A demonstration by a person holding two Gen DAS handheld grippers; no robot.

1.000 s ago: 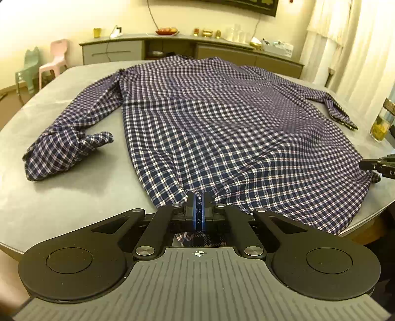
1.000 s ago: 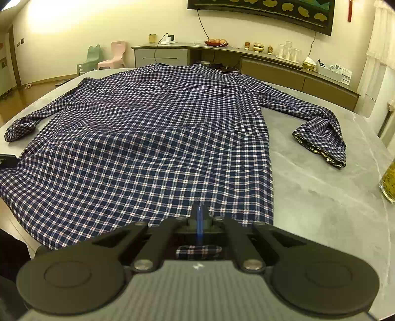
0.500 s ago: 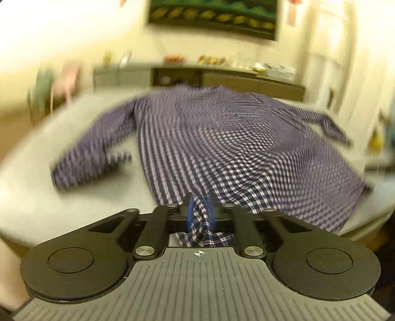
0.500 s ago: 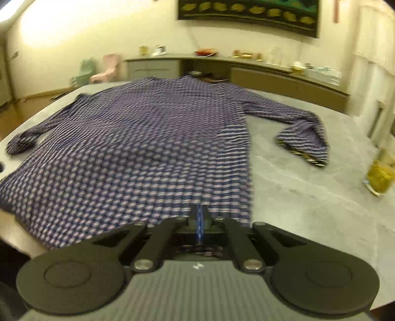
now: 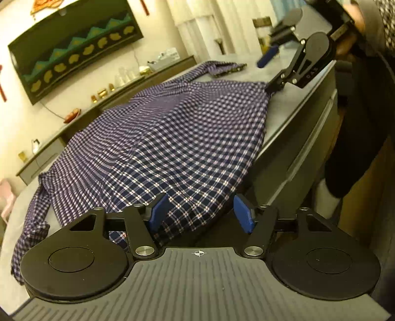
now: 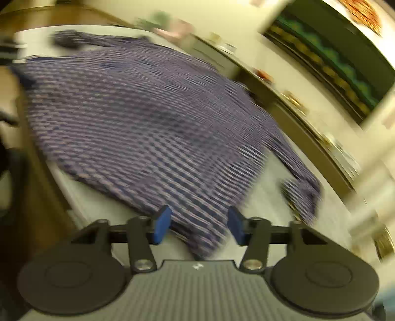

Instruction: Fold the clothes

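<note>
A navy and white checked shirt (image 5: pixel 172 138) lies spread on the grey table (image 5: pixel 291 111), its hem hanging over the near edge. My left gripper (image 5: pixel 200 212) is open, blue pads (image 5: pixel 158 210) wide apart, with the hem corner lying loose between them. In the blurred right wrist view the shirt (image 6: pixel 148 128) lies the same way, and my right gripper (image 6: pixel 197 223) is open over the other hem corner. The right gripper (image 5: pixel 279 81) also shows in the left wrist view at the far hem corner, a hand (image 5: pixel 355 14) behind it.
A long sideboard (image 5: pixel 103 98) with small items runs along the back wall under a dark framed picture (image 5: pixel 74 49). A person's dark clothing (image 5: pixel 358 123) stands at the table's right edge. A sleeve (image 5: pixel 32 234) lies bunched at the left. A glass (image 6: pixel 384 243) stands near the right.
Both grippers were shut on the shirt's hem corners; now both are open and the hem has dropped free. Both cameras have tilted sharply, and the shirt was pulled toward the table's near edge.
</note>
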